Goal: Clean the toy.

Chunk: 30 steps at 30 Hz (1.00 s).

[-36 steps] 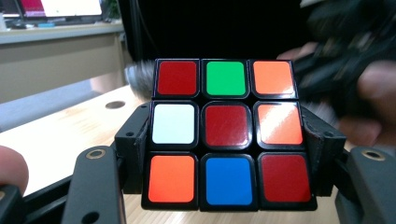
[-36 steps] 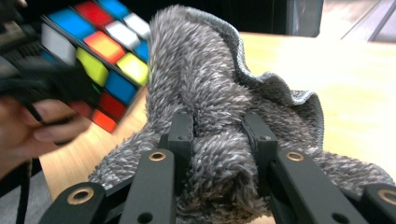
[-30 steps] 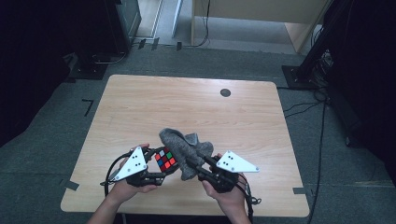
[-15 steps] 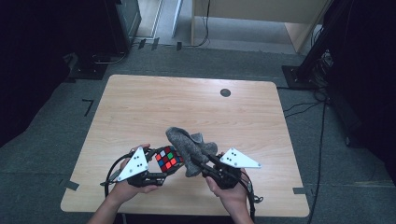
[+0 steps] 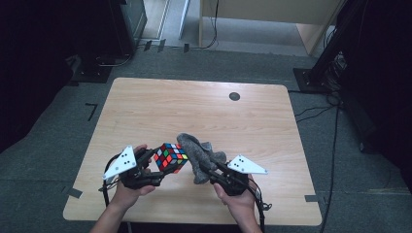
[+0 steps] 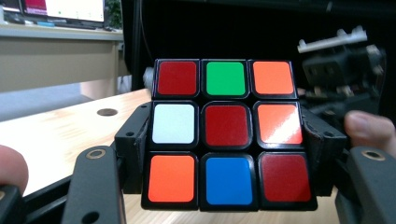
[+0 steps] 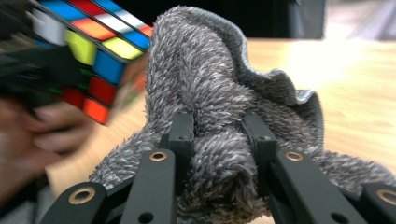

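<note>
While the left gripper (image 5: pixel 156 171) clamps the multicoloured plastic puzzle cube (image 5: pixel 171 157) by two opposite sides, its jaws spread about the cube's width and pressing on the side faces, the right gripper (image 5: pixel 206 168) pinches a bunched fold of the fluffy grey microfibre cloth (image 5: pixel 200 156) between jaws drawn narrow. Cube and cloth sit together over the near middle of the light wooden table (image 5: pixel 194 107), the cube on the left and the cloth touching or just beside its right face. The step in hand looks like wiping the cube with the cloth. To do it well, the cube should be kept firmly clamped and steady, with an exposed face turned toward the cloth, while the cloth's loose far end is pressed flat against that face and dragged across, not dabbed. Too light a grip on the cube could let it twist out. Both hands come in from the near edge, angled inward toward each other, forearms low, grippers pointing to the far side and converging.
</note>
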### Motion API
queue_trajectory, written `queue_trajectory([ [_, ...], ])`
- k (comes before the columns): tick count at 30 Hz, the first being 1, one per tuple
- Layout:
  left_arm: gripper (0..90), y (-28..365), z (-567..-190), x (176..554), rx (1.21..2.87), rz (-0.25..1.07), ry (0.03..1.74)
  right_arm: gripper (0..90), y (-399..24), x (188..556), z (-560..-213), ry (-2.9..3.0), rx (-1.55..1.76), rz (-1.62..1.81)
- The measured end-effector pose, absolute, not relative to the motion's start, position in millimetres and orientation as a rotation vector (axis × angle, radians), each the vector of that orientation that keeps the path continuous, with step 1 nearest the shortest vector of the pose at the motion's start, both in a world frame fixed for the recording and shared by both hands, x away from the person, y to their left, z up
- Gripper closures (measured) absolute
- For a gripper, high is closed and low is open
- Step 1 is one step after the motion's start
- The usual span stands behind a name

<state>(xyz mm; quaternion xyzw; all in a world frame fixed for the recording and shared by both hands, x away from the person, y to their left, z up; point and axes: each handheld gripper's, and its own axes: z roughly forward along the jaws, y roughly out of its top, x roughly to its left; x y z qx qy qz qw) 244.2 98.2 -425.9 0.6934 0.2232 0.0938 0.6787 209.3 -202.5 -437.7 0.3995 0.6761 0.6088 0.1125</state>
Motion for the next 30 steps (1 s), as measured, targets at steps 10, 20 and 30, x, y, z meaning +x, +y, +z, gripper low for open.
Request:
queue_trajectory([
  [10, 34.3, 92, -426, 242, 1.546, 0.194, 0.500, 71.6, -159, 201, -454, 2.224, 1.000, 1.730],
  [20, 34.3, 94, -429, 246, 1.547, 0.180, 0.520, 71.6, -192, 204, -433, 1.949, 1.072, 1.900],
  [30, 34.3, 94, -432, 247, 1.564, 0.194, 0.525, 71.3, -162, 206, -458, 2.222, 1.046, 1.730],
])
